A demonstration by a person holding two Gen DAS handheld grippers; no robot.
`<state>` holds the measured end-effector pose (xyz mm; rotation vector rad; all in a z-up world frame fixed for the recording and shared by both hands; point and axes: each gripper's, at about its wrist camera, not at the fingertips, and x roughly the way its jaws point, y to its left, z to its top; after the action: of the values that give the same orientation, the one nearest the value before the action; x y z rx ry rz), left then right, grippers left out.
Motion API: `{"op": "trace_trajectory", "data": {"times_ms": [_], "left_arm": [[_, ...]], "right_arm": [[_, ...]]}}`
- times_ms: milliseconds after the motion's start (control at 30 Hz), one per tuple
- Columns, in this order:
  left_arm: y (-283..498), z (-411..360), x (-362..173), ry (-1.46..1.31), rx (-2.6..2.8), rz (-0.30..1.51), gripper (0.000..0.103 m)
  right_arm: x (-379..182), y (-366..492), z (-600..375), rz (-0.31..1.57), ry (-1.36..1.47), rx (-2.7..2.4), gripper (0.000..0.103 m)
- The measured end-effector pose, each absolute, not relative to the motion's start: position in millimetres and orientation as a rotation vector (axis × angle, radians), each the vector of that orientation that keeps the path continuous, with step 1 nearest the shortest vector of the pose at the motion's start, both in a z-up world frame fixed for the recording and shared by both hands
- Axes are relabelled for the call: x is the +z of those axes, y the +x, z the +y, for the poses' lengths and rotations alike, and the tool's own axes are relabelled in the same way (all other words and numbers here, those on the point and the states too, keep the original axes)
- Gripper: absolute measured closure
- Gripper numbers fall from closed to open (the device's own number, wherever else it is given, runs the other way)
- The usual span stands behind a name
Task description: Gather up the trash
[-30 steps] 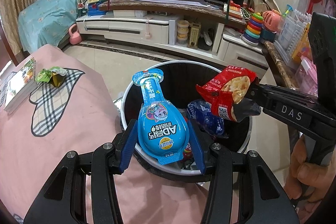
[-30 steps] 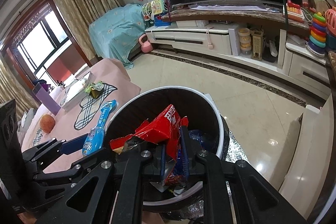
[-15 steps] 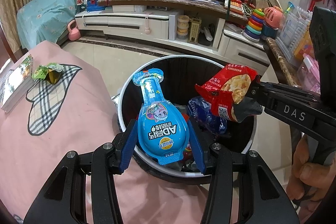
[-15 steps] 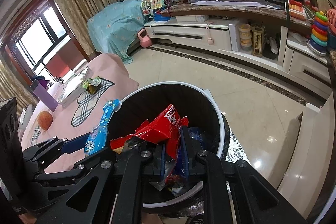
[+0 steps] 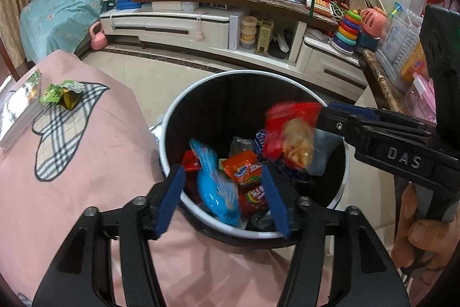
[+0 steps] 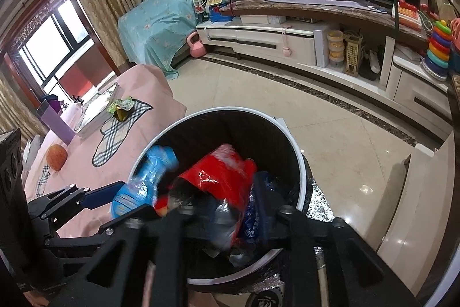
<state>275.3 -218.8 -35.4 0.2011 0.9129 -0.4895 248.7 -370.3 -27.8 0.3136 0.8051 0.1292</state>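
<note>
Meanwhile, over the black bin (image 5: pixel 172 117) beside the pink-clothed surface (image 5: pixel 86 177), both tools stand empty: the left claw (image 5: pixel 221 171) is spread wide with nothing between its blue pads, and the blue snack pack (image 5: pixel 215 189) shows as a blur inside the rim, seemingly mid-drop onto an orange packet (image 5: pixel 244 169) and other wrappers. The right claw (image 6: pixel 221 200) also looks parted. The red crisp bag (image 5: pixel 290 134) is smeared with motion just off its tips, so it appears to grip nothing, though the blur leaves some doubt.

One piece of litter looks to remain: a crumpled green wrapper (image 5: pixel 61 94) on the checked patch of the cloth, at about ten o'clock from the bin, well apart from it and just beside a book (image 5: pixel 20 111). An apple (image 6: pixel 56 156) lies farther along the surface, at roughly nine o'clock in the right-hand view.

That wrapper is likely feather-light, thin and crinkly, soft enough to fold flat under the pads and slick enough to slide on the cloth if nudged. The safest hold would seem to be the raised, bunched middle where the foil stands proud, pinched from above with the claw opened only a little wider than the crumple. A low sideways approach risks catching the tablecloth or pushing the scrap against the book
</note>
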Motion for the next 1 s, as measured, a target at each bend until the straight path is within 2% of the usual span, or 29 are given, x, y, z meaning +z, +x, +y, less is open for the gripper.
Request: {"op": "trace_trajectory", "data": {"times_ms": [33,300,600,833,1000], "left_arm": [[275,-217,-33,0.198,-0.485,0.908,0.042],[261,-190,-23,0.155,-0.440,0.872,0.034],[221,-147,-24,0.022,-0.390,0.844,0.026],[184,-118,-29,-0.046,-0.342,0.806,0.022],[158,-96,-32,-0.068,-0.318,0.758,0.021]], "right_arm": [[-27,248,-370,0.802,0.313,0.131,0.052],[-22,236,-371,0.780,0.325,0.133,0.049],[-16,194,-365,0.704,0.404,0.130,0.029],[-12,146,-344,0.614,0.460,0.131,0.006],[-13,110,-328,0.528,0.469,0.113,0.004]]}}
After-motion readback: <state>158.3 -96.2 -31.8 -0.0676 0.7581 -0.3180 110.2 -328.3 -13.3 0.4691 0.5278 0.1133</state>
